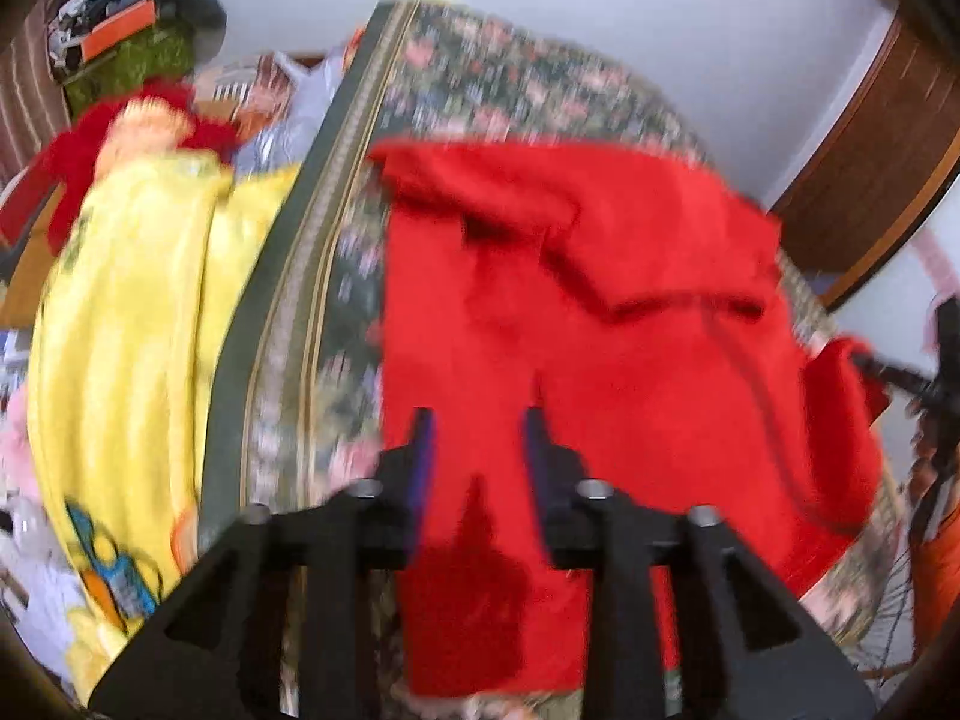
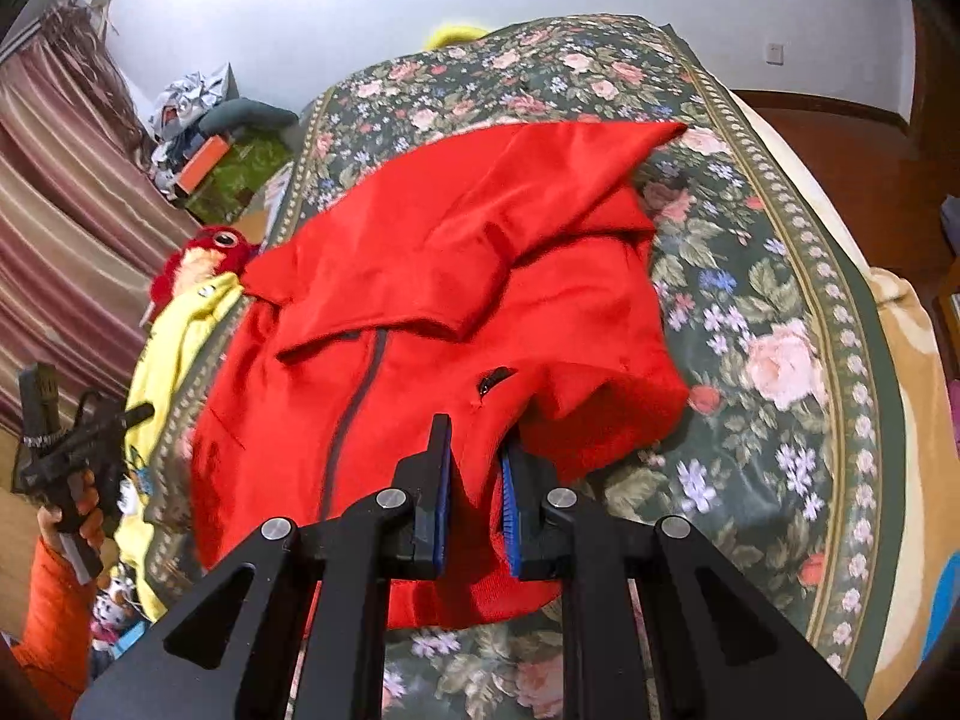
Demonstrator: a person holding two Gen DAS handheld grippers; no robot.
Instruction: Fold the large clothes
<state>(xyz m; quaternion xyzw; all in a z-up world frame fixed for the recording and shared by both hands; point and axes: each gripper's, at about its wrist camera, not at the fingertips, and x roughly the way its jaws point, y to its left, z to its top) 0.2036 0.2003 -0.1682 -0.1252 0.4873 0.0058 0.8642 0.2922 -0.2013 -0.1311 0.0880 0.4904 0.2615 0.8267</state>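
A red zip-up jacket (image 2: 420, 312) lies partly folded on the floral bedspread (image 2: 750, 300), one sleeve folded across its chest. My right gripper (image 2: 477, 432) is at the jacket's near hem, its jaws a little apart with red cloth between them, holding a fold of it. My left gripper (image 1: 480, 414) hovers over the jacket (image 1: 600, 312) near its edge, jaws open, nothing between the pads. That view is blurred by motion. The left gripper also shows in the right wrist view (image 2: 66, 438), held off the bed's left side.
A yellow cartoon blanket (image 1: 132, 330) and a red plush toy (image 2: 204, 252) lie along the bed's left side. A cluttered bedside table (image 2: 222, 162) and striped curtains (image 2: 60, 210) stand at the left. A wooden door (image 1: 870, 150) is at the right.
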